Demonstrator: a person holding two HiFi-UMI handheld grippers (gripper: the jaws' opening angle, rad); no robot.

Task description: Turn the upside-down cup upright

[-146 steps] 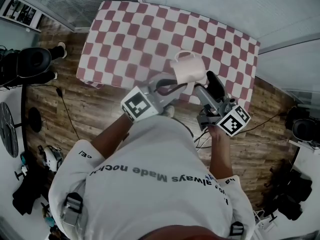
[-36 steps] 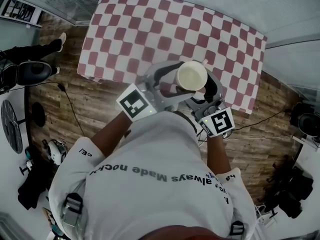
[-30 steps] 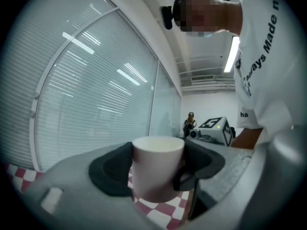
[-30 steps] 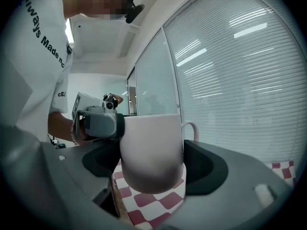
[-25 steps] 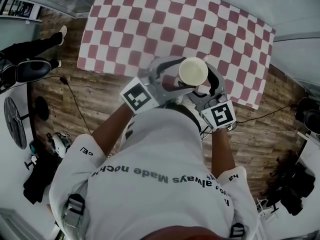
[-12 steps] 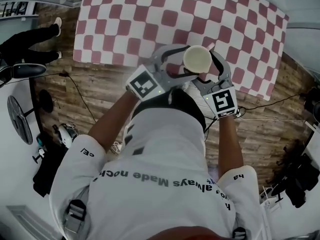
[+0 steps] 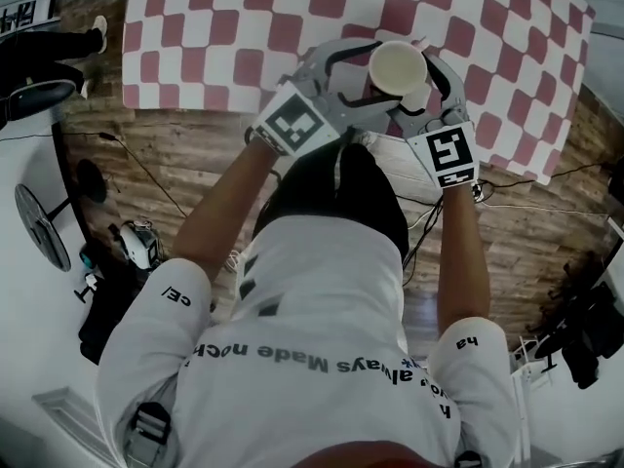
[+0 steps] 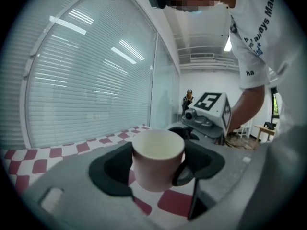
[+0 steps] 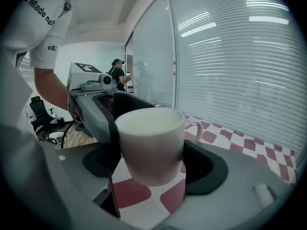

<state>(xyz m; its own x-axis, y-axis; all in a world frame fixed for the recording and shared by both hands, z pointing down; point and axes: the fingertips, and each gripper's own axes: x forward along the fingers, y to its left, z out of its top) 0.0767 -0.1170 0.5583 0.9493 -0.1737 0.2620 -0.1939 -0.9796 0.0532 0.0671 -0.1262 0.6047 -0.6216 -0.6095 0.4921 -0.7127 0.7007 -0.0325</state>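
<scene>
A white cup [image 7: 398, 66] with a handle [image 9: 197, 127] stands upright in the air, its mouth facing up, just above the red-and-white checked tablecloth [image 7: 244, 27] near the table's front edge. My left gripper [image 7: 374, 72] clasps it from the left and my right gripper [image 7: 417, 84] from the right. In the left gripper view the cup [image 8: 157, 159] sits between the dark pads [image 8: 115, 169], which press on its sides. The right gripper view shows the cup [image 9: 151, 145] gripped the same way, its base clear of the cloth.
The table's near edge [image 7: 195, 103] runs just behind my hands, with wooden floor [image 7: 175, 178] below it. Cables [image 7: 546, 208] trail across the floor at the right. An office chair [image 7: 29, 96] and gear lie at the left. Window blinds [image 8: 86, 75] line the far side.
The cup, tilted mouth-down several seconds ago, now faces mouth up. Over the last second both grippers sank with it toward the cloth, drifting further over the table.
</scene>
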